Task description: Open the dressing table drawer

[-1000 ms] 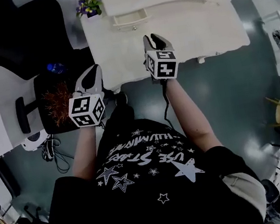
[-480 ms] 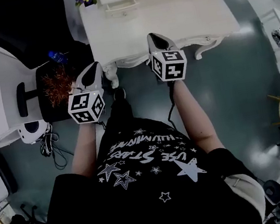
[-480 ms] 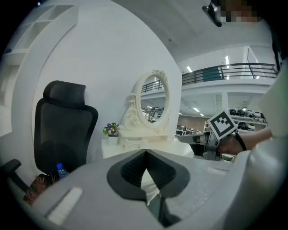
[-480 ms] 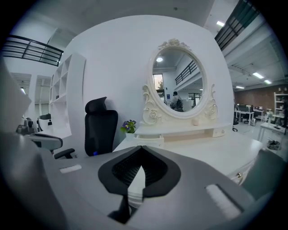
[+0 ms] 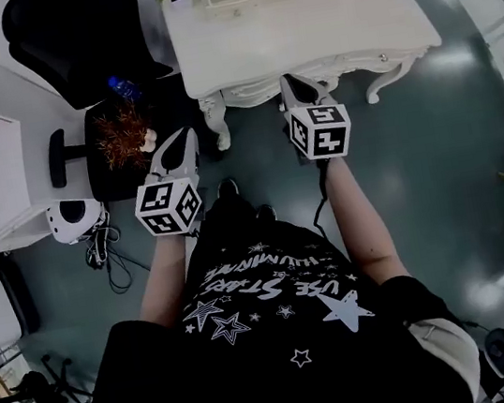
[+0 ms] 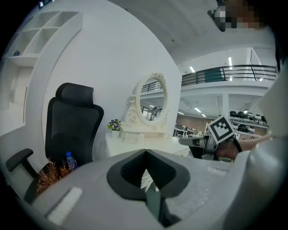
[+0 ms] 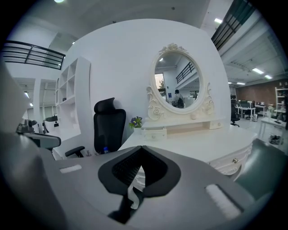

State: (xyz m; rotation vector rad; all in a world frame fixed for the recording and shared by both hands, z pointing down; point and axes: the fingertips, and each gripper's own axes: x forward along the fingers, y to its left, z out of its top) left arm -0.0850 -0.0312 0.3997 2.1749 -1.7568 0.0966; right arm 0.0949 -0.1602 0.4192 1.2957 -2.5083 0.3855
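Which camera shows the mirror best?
The right gripper view: the mirror faces it, whole and large. The left gripper view shows it smaller and aslant. The head view catches only its frame from above.

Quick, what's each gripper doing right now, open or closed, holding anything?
Left gripper: closed, jaws together, holding nothing.
Right gripper: closed, jaws together, holding nothing.

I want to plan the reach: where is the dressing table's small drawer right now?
In the right gripper view, the small drawer sits at the back left of the dressing table, below the mirror, just right of the purple flowers.
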